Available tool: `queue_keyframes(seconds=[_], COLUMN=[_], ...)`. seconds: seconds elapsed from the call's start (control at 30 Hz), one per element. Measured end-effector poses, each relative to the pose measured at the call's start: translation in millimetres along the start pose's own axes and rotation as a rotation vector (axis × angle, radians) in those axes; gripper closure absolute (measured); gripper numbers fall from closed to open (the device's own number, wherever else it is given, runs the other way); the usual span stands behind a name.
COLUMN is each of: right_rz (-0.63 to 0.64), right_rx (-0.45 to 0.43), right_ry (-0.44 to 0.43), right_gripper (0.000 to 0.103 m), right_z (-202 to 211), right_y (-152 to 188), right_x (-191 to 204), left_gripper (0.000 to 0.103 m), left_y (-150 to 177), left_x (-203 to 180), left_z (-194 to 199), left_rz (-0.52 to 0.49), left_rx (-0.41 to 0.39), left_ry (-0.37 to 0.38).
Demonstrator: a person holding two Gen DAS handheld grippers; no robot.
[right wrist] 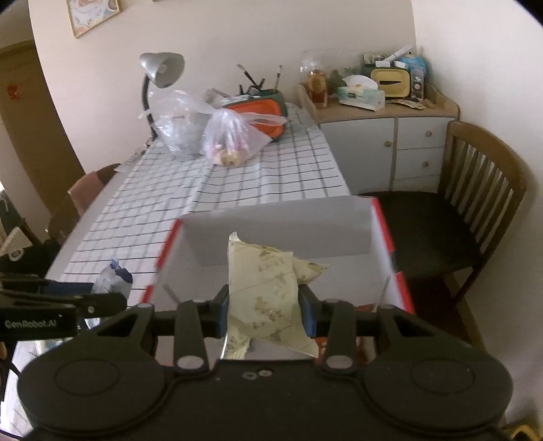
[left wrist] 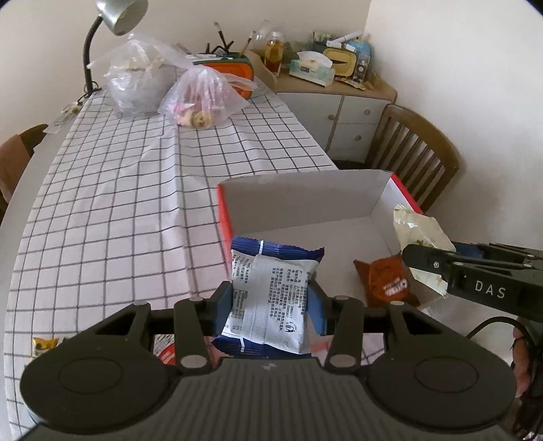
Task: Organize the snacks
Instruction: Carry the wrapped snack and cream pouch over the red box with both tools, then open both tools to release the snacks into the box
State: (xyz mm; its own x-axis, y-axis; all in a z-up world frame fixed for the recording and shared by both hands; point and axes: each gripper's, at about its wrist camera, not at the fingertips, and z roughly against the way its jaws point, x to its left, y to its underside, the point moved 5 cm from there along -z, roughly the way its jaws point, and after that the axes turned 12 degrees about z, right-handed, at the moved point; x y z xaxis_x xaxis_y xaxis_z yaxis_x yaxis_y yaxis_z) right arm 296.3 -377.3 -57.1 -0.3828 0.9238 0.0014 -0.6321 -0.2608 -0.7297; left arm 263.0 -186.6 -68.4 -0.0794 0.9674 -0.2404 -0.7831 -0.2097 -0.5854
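A long desk under a black-grid white cloth runs back to a pale wall, with a gooseneck lamp at eleven o'clock, two clear plastic bags near twelve, and a cluttered cabinet and wooden chair at one to two o'clock. At the near right of the desk sits an open red-sided box with one orange snack pouch lying on its floor.

The left gripper is clamped on a blue-and-white snack packet, pads pressing its two long edges, held above the box's near-left corner. The right gripper pinches a cream snack packet the same way, over the box's middle.

Both packets look light, soft and air-puffed, with slick film that could slide or twist. The contents probably crush, so gentle pressure across the flat middle, clear of the crimped seams, seems safest
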Motion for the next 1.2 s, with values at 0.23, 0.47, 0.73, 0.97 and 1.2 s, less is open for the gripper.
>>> queue_keyframes(seconds=[0.23, 0.47, 0.73, 0.97, 1.2], right_rz=[0.014, 0.055, 0.116, 0.159, 0.159], right_rx=[0.053, 0.158, 0.23, 0.251, 0.249], right_ry=[-0.001, -0.048, -0.084, -0.092, -0.102], right_gripper=[0.064, 0.064, 0.064, 0.064, 0.062], right_z=[-29, -69, -100, -106, -105], right_y=[-5, -1, 10, 14, 13], right_x=[-32, -43, -39, -35, -36], left_gripper=[0.057, 0.057, 0.057, 0.057, 0.057], left_y=[-17, -29, -27, -16, -11], left_x=[-30, -43, -47, -47, -49], left_z=[-39, -84, -131, -151, -155], left_rz=[0.001, -0.014, -0.031, -0.031, -0.028], left_rx=[0.047, 0.123, 0.231, 0.306, 0.317], left_ry=[-0.047, -0.108, -0.174, -0.204, -0.209])
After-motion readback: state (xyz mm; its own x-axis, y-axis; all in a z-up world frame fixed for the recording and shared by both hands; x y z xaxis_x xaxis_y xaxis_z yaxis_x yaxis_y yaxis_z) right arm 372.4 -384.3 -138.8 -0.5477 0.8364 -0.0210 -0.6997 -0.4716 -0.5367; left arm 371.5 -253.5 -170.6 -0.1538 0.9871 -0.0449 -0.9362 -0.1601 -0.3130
